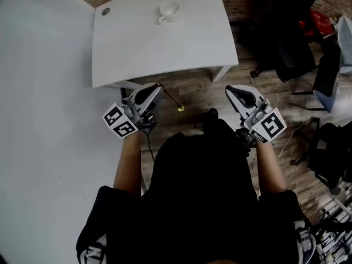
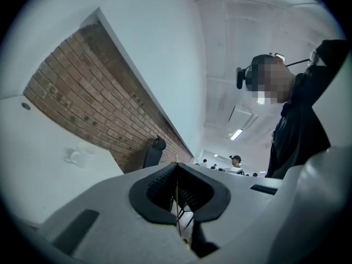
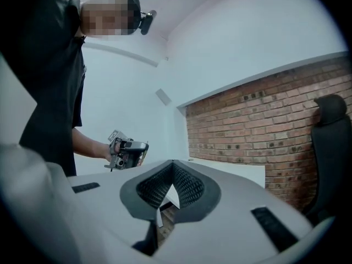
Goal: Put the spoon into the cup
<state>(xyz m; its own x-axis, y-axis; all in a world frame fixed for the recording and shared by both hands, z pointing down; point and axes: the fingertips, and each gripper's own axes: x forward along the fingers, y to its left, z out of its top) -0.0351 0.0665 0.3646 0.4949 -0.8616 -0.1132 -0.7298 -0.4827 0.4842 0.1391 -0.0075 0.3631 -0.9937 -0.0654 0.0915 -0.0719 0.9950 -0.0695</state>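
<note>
A white cup (image 1: 169,12) stands near the far edge of the white table (image 1: 159,48); the left gripper view shows the cup (image 2: 74,155) faintly at the left. My left gripper (image 1: 155,88) is held over the wooden floor just short of the table's near edge, shut on the thin handle of a spoon (image 1: 180,108), whose gold bowl sticks out to the right. In the left gripper view the spoon's handle (image 2: 177,199) runs between the closed jaws (image 2: 177,166). My right gripper (image 1: 231,90) hovers to the right, shut and empty (image 3: 173,166).
Black office chairs (image 1: 329,76) and bags crowd the floor at the right. A white wall (image 1: 44,120) runs along the left. A brick wall (image 3: 264,125) lies behind the table. A small round grommet (image 1: 105,11) sits in the table's far left corner.
</note>
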